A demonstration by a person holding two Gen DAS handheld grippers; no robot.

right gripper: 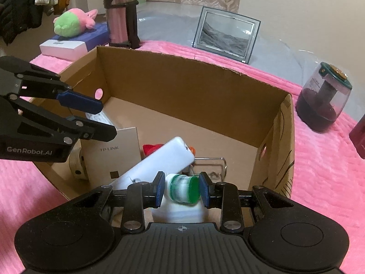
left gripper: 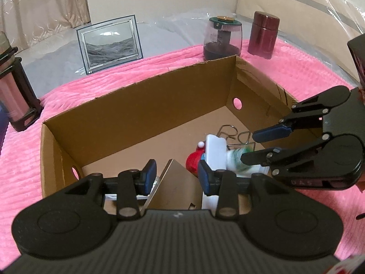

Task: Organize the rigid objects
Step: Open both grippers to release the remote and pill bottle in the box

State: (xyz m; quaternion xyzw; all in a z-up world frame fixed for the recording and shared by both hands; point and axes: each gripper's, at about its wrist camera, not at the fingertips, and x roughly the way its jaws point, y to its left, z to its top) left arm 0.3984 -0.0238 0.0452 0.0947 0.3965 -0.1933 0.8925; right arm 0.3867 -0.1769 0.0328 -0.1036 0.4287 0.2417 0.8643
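Observation:
An open cardboard box (left gripper: pixel 141 105) (right gripper: pixel 191 84) sits on a pink blanket. Inside lie a white remote-like case (right gripper: pixel 159 162) (left gripper: pixel 214 153), a red toy (left gripper: pixel 194 162) (right gripper: pixel 151 149), a beige TP-LINK box (right gripper: pixel 114 155) (left gripper: pixel 175 182), a clear wire-framed item (right gripper: pixel 212 166) (left gripper: pixel 230 132) and a white bottle with a green cap (right gripper: pixel 184 189) (left gripper: pixel 237 157). My right gripper (right gripper: pixel 182 188) (left gripper: pixel 249 145) is open, its pads either side of the blurred green cap. My left gripper (left gripper: pixel 176 175) (right gripper: pixel 107 118) is open and empty over the box's near side.
Around the box stand a picture frame (left gripper: pixel 109 43) (right gripper: pixel 225 36), a dark jar with a green lid (left gripper: pixel 222 38) (right gripper: pixel 324 98), a maroon canister (left gripper: pixel 263 34), and a pink flask in a black holder (left gripper: pixel 13 84) (right gripper: pixel 121 13). A plush toy (right gripper: pixel 73 22) lies on boxes.

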